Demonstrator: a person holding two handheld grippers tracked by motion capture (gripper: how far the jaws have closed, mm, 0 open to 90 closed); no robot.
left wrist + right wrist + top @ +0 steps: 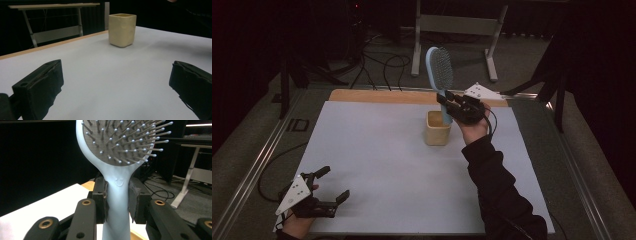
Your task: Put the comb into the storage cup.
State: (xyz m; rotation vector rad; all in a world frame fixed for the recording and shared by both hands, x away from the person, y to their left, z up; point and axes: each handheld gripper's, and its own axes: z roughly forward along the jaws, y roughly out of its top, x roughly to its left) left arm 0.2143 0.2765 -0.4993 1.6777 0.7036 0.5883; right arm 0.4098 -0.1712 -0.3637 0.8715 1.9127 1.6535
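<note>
One white table [377,165] carries a cream cup [437,129] toward its far edge. Above the cup, the blue hairbrush [439,70] stands upright, clamped at the handle by the right gripper [451,103]; lowered off-centre, it could tip the cup. The left gripper [333,186] rests spread apart at the near left corner.

The cup [437,128] is standing on the table [377,165], right of centre, toward the far edge. The hairbrush [440,75] is standing upright, handle end down in the cup. The left gripper [333,185] is resting at the near left corner.
</note>
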